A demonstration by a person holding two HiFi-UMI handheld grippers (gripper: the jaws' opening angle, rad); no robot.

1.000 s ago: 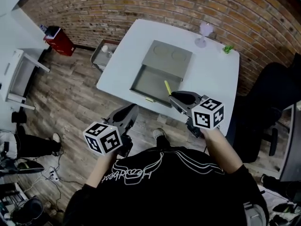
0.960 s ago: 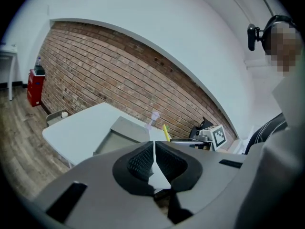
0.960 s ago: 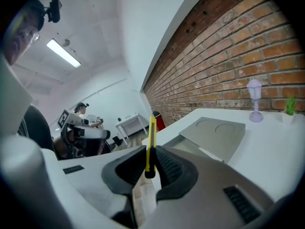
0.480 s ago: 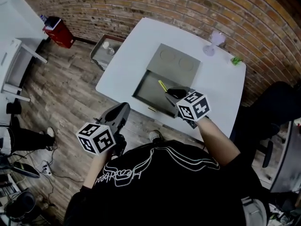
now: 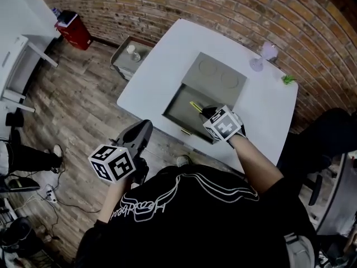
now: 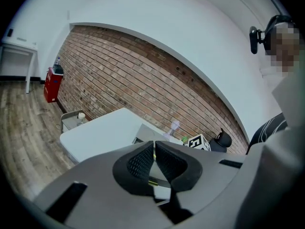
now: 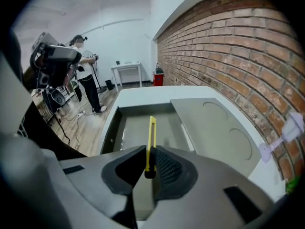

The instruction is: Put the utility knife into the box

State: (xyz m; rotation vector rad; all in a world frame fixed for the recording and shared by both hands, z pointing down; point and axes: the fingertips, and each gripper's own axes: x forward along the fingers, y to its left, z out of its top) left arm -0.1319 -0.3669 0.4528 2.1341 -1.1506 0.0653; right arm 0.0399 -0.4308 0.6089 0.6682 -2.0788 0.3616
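While the right tongs [image 7: 151, 152] grip the yellow utility knife [image 7: 151, 140] by its dark end, the pads pressed on both sides of it, the rest of the knife juts forward over the open tray of the grey box [image 7: 110, 128]; whether its tip touches the box floor cannot be told. Seen from the head view, these right tongs [image 5: 209, 111] sit at the near edge of the box [image 5: 174, 106], with the knife [image 5: 195, 106] slanting over the tray. The left tongs [image 6: 154, 151] are closed to a thin slit with nothing between them, and in the head view the left tongs [image 5: 139, 133] hang off the near side of the box, beyond the worktop [image 5: 150, 77] edge and above the wooden floor [image 5: 72, 110]. Behind the tray lies the lid [image 5: 217, 74] with 2 round marks. Beyond the box stand a purple stemmed glass [image 5: 262, 57] and a small green thing [image 5: 289, 79], then the brick wall [image 5: 195, 4]. Far left of the box stands a red bin [image 5: 72, 29].
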